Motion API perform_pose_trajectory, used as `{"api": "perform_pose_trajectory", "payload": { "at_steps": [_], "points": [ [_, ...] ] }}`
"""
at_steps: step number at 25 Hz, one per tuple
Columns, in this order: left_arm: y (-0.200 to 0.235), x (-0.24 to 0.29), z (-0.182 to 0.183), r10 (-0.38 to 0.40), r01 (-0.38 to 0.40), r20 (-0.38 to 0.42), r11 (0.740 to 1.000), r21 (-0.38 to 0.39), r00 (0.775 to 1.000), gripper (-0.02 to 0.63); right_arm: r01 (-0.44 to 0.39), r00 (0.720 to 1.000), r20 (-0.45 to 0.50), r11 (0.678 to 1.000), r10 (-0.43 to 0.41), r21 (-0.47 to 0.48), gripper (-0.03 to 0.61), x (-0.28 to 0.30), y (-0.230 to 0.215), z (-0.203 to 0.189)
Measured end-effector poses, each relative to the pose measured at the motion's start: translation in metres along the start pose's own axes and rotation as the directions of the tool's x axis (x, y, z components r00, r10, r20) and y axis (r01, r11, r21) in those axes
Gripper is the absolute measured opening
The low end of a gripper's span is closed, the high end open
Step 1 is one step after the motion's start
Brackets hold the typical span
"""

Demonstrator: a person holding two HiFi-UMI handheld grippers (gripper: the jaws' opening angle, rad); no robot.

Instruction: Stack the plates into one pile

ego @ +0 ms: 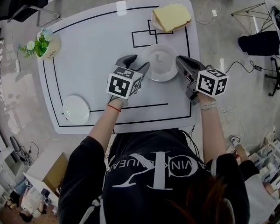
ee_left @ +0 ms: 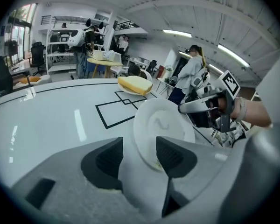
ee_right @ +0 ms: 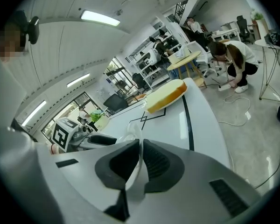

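Observation:
A white plate (ego: 159, 63) is at the middle of the white table (ego: 93, 41). My right gripper (ego: 179, 65) is shut on its right rim; in the right gripper view the rim (ee_right: 136, 171) shows edge-on, pinched between the pads of the right gripper (ee_right: 140, 157). My left gripper (ego: 139, 64) is at the plate's left rim. Its jaws stand wide apart, with the near edge of the plate (ee_left: 161, 120) in the gap of the left gripper (ee_left: 140, 148), and the pads do not press on it. A second, smaller white plate (ego: 76, 108) lies at the table's near left.
A plate with a yellow block (ego: 171, 17) sits at the table's far edge, beyond black taped rectangles (ego: 144, 36). A potted plant (ego: 42, 45) stands at the far left corner. Chairs, cables and people surround the table.

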State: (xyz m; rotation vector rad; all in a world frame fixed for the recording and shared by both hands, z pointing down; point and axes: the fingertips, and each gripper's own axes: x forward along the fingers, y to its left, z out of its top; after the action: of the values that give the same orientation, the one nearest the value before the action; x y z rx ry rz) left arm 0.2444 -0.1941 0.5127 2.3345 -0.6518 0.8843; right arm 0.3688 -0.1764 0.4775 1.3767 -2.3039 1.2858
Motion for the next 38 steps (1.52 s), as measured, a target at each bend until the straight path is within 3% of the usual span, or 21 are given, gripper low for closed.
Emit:
{"api": "perform_pose_trajectory", "payload": {
  "at_steps": [3,6,9,22,32,38],
  "points": [
    [-0.005,0.002,0.0,-0.025,0.025,-0.007,1.0,-0.001,1.0,0.188,-0.013,1.0,0.004,1.0,0.013,0.012,0.028,-0.001,-0.001,-0.001],
    [-0.007,0.005,0.0,-0.043,0.043,-0.003,0.998,-0.055,0.999,0.179,-0.033,0.999,0.008,0.999,0.033,0.023,0.026,0.001,0.0,-0.001],
    [-0.005,0.005,0.0,-0.037,0.038,0.009,0.991,-0.13,0.999,0.112,-0.041,0.999,0.009,0.999,0.041,0.033,0.026,0.003,-0.001,0.0],
    [0.011,-0.039,-0.008,0.072,-0.043,0.096,0.961,-0.273,0.993,0.089,-0.134,0.991,-0.004,0.991,0.135,0.013,0.025,0.013,0.039,-0.003],
    [0.025,-0.103,-0.042,0.221,-0.156,0.153,0.924,-0.348,0.963,0.089,-0.249,0.967,-0.064,0.967,0.246,-0.053,0.025,0.035,0.098,-0.02],
    [0.041,-0.157,-0.066,0.324,-0.213,0.205,0.878,-0.429,0.923,0.086,-0.342,0.936,-0.121,0.935,0.329,-0.099,0.025,0.057,0.152,-0.028]
  ]
}}
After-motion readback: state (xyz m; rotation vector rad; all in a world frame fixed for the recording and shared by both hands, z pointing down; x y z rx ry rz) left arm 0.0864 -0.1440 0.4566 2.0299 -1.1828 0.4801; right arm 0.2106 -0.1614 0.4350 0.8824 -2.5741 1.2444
